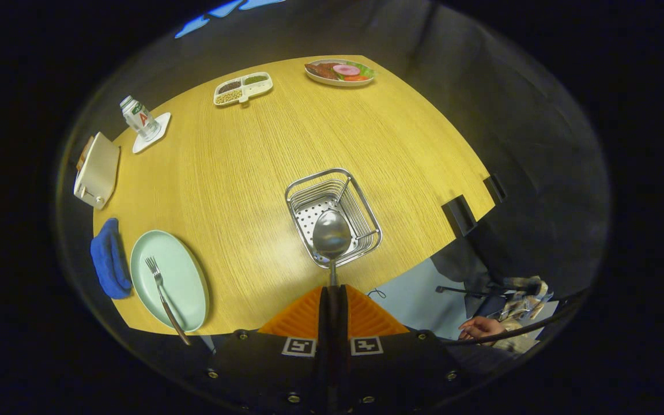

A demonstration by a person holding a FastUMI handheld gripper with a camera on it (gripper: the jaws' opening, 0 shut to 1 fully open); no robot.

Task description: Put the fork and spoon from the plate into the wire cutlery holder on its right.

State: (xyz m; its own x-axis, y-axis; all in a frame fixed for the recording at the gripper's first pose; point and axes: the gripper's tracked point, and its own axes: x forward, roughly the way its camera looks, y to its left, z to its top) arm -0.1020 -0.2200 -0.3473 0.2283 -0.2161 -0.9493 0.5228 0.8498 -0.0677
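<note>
Closed almost fully, the gripper held the spoon by its thin handle, which came out from between the two orange fingers. Both fingers pressed on the handle, and only a narrow dark slit was between them. The bowl of the spoon was just ahead of the fingertips and it hung over the near part of the wire cutlery holder. I could not tell whether the spoon touched the holder or was above it. The holder was a square metal basket with a bottom full of small holes, and it stood on the wooden table.

To the left of the fingers, near the edge of the table, lay the pale green plate. The fork was on it, with its tines pointing away and its brown handle reaching over the near rim of the plate. A blue cloth lay just beside the plate on its left side.

Further away on the left there was a cream toaster, and behind it a small bottle stood on a white coaster. At the far side of the table were a divided tray with grains and a plate of food. Down to the right of the gripper, beyond the table edge, a person's hand was visible.
</note>
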